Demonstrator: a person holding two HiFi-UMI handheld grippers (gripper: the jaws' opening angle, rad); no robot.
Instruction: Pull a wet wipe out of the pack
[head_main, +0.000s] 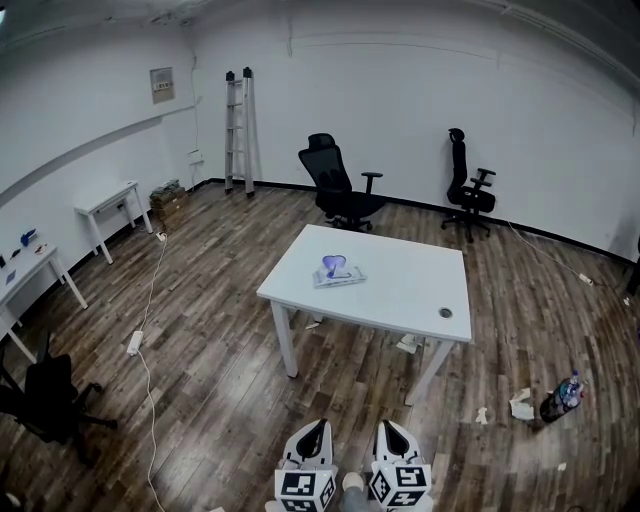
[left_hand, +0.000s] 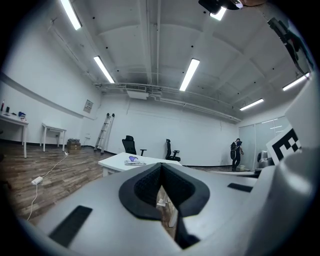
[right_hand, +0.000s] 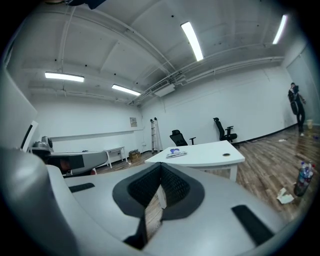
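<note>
Two grippers sit at the bottom edge of my head view, side by side and well short of the table: the left gripper (head_main: 318, 428) and the right gripper (head_main: 389, 427). Both are clenched with nothing in them. In the left gripper view the dark pads meet at their tips (left_hand: 161, 166), and in the right gripper view the pads close the same way (right_hand: 161, 167). Both point across bare wooden floor toward the white table (head_main: 405, 290). To my right, paper scraps (head_main: 521, 404) and a bottle (head_main: 562, 396) lie on the floor. The pack of wet wipes (head_main: 338, 275) lies on the tabletop towards its far left corner, well clear of the round cable hole (head_main: 445, 313) near the right edge. The pack is flat, pale and low, with a purple-blue piece standing up from the middle of its top face; I cannot tell whether that is a wipe or a flap. It lies face up, its long axis running roughly left to right across my view, the right end slightly farther from me. Beyond the table stand two black office chairs (head_main: 341, 190) (head_main: 468, 190), and a folded ladder (head_main: 238, 130) leans on the back wall.
</note>
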